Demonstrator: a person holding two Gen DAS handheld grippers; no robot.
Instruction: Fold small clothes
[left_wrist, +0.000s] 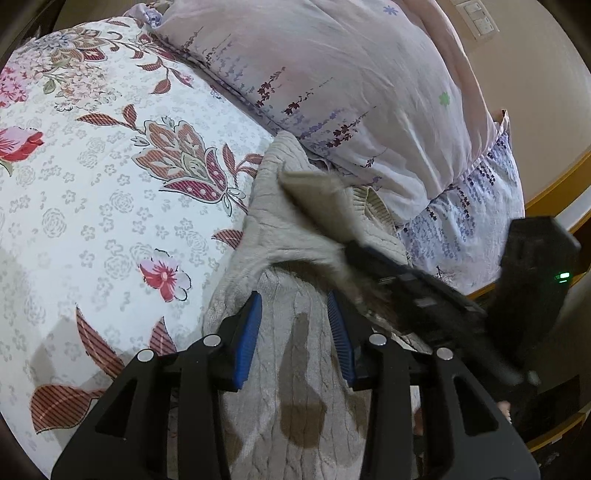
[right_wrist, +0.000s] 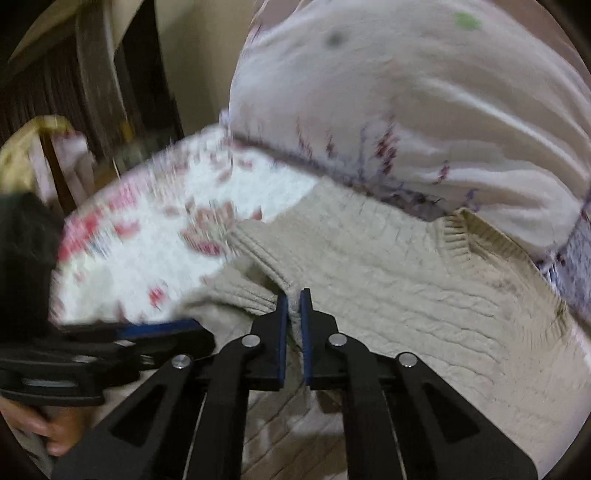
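Note:
A beige cable-knit sweater (left_wrist: 280, 206) (right_wrist: 406, 277) lies on a floral bedsheet (left_wrist: 110, 184), against a lilac-print pillow. My left gripper (left_wrist: 293, 299) points down at its near part. A raised bunch of the knit fills the gap between the blue pads (left_wrist: 247, 332), which hold it. My right gripper (right_wrist: 294, 295) is shut on a thin ridge of the knit near a ribbed edge. In the left wrist view the right gripper (left_wrist: 424, 291) is a blurred black shape lifting a flap of the sweater. The left gripper (right_wrist: 159, 328) shows at the left of the right wrist view.
The lilac-print pillow (left_wrist: 351, 74) (right_wrist: 406, 92) crowds the sweater's far side. A wooden bed frame (left_wrist: 554, 177) and a wall switch (left_wrist: 476, 18) are at the right. A hand (right_wrist: 48, 428) holds the left gripper. A yellowish chair back (right_wrist: 37, 136) stands beyond the bed.

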